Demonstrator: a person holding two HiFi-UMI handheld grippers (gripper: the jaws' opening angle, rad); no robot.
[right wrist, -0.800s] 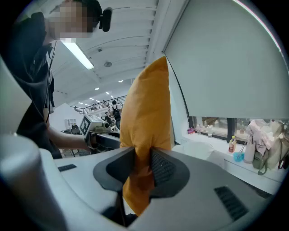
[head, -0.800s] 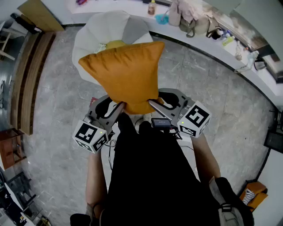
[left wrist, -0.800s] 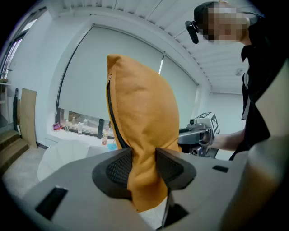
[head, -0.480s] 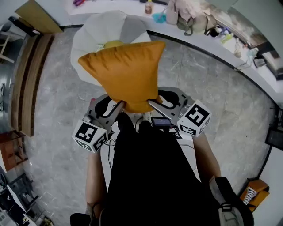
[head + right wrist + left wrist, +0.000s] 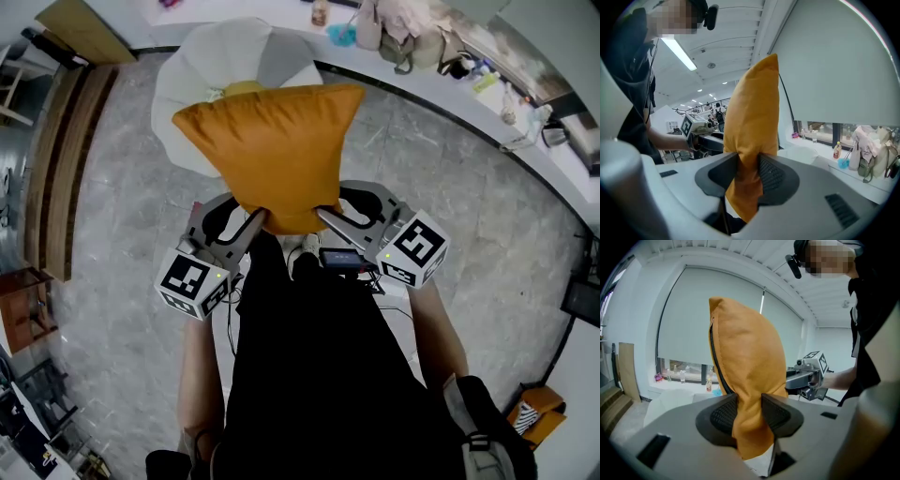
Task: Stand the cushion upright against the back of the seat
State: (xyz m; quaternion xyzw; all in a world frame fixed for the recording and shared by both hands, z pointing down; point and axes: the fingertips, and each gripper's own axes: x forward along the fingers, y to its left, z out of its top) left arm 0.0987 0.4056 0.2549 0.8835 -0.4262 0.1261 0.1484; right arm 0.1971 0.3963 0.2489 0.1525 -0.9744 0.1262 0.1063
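- Head view: orange cushion [image 5: 272, 150] is held in the air at upper centre of the frame, broad edge away from the person, narrow lower edge gathered between the two tools.
- Left tongs [image 5: 251, 225] pinch the lower left corner and right tongs [image 5: 328, 220] the lower right corner. The marker cubes sit below and to either side.
- White seat [image 5: 220, 56] lies beyond, at the top of the frame, partly hidden by the cushion. Something yellow shows on it just above the cushion's edge.
- Change over the last moment: the cushion sits slightly higher in frame and covers more of the seat, with the grip as before. It is a small shift. I read it as the carry closing on the seat, with the cushion not yet set down or leaning on the backrest.
- Worktop [image 5: 450, 89] with bags and bottles runs along the upper right, well apart from the action.
- Left gripper view: both pads are pressed into bunched orange fabric at lower centre, jaws narrow but held apart by the cloth. The cushion stands tall up the middle, zip seam on its left edge.
- Right gripper view: same picture. The pads clamp a fold of the cushion, which rises upright at centre.
- Next need, in my judgement: reach over the seat, lower the edge, and lean the cushion back before letting go.
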